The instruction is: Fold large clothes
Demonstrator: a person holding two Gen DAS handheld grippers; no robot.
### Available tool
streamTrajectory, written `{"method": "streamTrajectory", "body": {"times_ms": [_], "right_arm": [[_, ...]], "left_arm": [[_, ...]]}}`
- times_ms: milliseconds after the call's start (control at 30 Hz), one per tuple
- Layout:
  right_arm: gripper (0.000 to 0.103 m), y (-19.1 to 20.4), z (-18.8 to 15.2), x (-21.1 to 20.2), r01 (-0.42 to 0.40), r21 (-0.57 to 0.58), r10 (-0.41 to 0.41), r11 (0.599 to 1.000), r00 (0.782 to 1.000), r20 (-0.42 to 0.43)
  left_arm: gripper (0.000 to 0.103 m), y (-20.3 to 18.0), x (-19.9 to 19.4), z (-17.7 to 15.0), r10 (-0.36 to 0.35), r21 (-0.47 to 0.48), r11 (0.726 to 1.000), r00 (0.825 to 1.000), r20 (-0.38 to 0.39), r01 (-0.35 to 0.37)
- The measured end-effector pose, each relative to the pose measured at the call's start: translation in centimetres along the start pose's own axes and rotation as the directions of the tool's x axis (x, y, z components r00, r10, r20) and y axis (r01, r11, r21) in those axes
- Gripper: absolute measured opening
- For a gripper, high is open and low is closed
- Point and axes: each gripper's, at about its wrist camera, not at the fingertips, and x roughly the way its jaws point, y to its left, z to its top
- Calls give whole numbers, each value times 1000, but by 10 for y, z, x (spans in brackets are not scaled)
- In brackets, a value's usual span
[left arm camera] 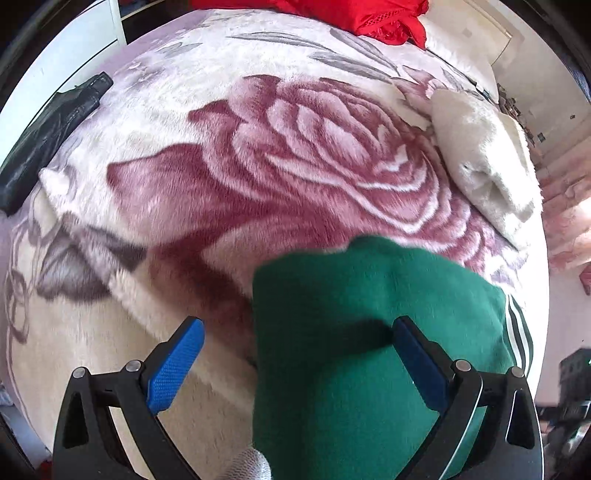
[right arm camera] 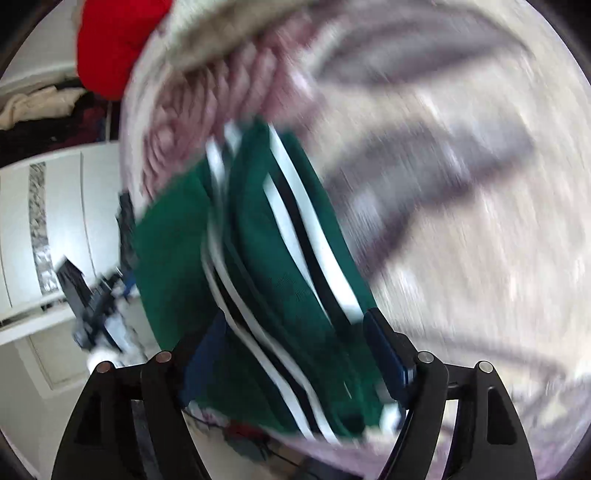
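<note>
1. The green garment (left arm camera: 369, 332), a folded piece with white and black side stripes, lies on the floral blanket (left arm camera: 258, 166) that covers the bed.
2. Left gripper (left arm camera: 295, 350): jaws stand wide apart. The garment occupies the right half of the gap; its left edge runs up between the fingers.
3. The left blue pad (left arm camera: 173, 365) stands clear of the fabric, over bare blanket. The right pad is just beside or on the cloth; contact cannot be confirmed.
4. Right gripper (right arm camera: 295, 354): jaws stand wide apart. This view is motion-blurred.
5. The garment's striped edge (right arm camera: 295, 229) extends forward from between the right gripper's fingers. Neither pad visibly presses on it.
6. Other items on the bed: a red cloth (left arm camera: 351, 14) at the far edge, a cream folded blanket (left arm camera: 480, 158) to the right, a black garment (left arm camera: 48, 136) to the left.
</note>
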Motion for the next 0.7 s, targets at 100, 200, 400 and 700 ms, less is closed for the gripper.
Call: {"method": "streamTrajectory", "body": {"times_ms": [100, 200, 400, 700], "right_arm": [[72, -5, -28, 22, -58, -39, 57, 998, 998, -36], [13, 8, -45, 33, 2, -108, -3, 994, 1000, -14], [9, 0, -58, -25, -24, -47, 29, 999, 993, 113], [79, -7, -21, 3, 81, -52, -81, 995, 997, 1]], "left_arm": [[103, -11, -1, -20, 24, 49, 999, 1000, 3, -25], [103, -17, -4, -32, 51, 83, 995, 999, 12, -52], [103, -20, -13, -43, 16, 86, 996, 1000, 14, -17], [103, 19, -56, -72, 5, -3, 1000, 999, 52, -5]]}}
